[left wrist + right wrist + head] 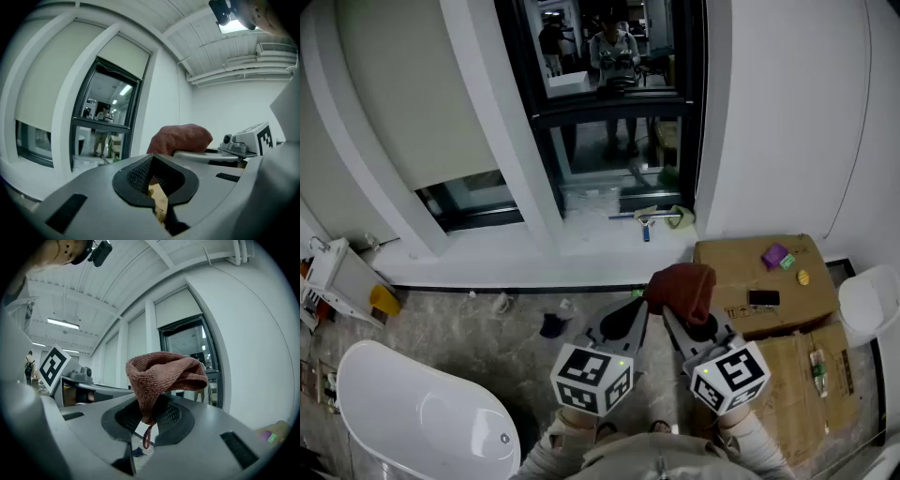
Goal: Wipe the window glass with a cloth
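**Left gripper** [633, 309]: jaws closed together, nothing between them. Carried low beside the right gripper, probably parked idle so the other tool can do the wiping.

**Window glass** [609, 56]: ahead of both grippers and well apart from them, set in a dark frame above a white sill [581, 239]. No contact with the pane yet. Judged to be the approach stage, with wiping not begun.

**Cloth** [682, 286]: pinched at a lower fold, with the bulk bunched above and forward of the jaw tips. Likely gripped this way to put a soft wad, not a hard jaw, against the pane.
- Appearance: reddish-brown, looped towelling weave, folded over into a rounded hood.
- Detail: a small hanging loop dangles below the pinch point in the right gripper view.
- Dry or damp: cannot be told.

**Right gripper** [680, 319]: jaws clamped on the cloth, pointed towards the window, just beside the left gripper.

**Cardboard box** [741, 272]: on the floor at far right, below the sill, carrying a few small coloured items. Off to the side of the line from grippers to glass.
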A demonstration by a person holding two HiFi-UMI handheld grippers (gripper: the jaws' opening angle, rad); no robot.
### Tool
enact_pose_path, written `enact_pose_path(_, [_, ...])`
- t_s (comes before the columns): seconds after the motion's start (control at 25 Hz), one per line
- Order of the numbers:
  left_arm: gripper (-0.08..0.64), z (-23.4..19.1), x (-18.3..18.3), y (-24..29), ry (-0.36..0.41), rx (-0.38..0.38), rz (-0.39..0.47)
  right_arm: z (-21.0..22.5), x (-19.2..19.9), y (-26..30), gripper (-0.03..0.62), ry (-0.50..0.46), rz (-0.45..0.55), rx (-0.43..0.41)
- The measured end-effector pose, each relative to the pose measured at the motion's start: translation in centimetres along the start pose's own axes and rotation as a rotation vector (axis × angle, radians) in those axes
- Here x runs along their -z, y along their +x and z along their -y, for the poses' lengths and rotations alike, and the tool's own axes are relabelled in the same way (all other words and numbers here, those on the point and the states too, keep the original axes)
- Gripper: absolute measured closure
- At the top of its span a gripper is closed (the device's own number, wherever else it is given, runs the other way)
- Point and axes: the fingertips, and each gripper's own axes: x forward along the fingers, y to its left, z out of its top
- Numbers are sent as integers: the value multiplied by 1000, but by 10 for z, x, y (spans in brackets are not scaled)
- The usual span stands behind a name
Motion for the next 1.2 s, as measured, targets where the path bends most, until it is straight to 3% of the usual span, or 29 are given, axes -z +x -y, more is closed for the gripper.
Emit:
enact_pose_path(0.4, [557,8,7,-10,-30,-63,22,5,17,-14,549,56,-42,3])
enact_pose_path(0.64, [557,4,6,3,-41,-109,40,19,10,-14,549,23,-14,-24])
enact_pose_path(0.92, [557,2,16,20,-76,-151,31,41,22,-17,549,67,-28,-45])
enact_pose_path(1.2, [557,-11,12,44,-36,-166,2,52,24,2,549,80,-47,-54])
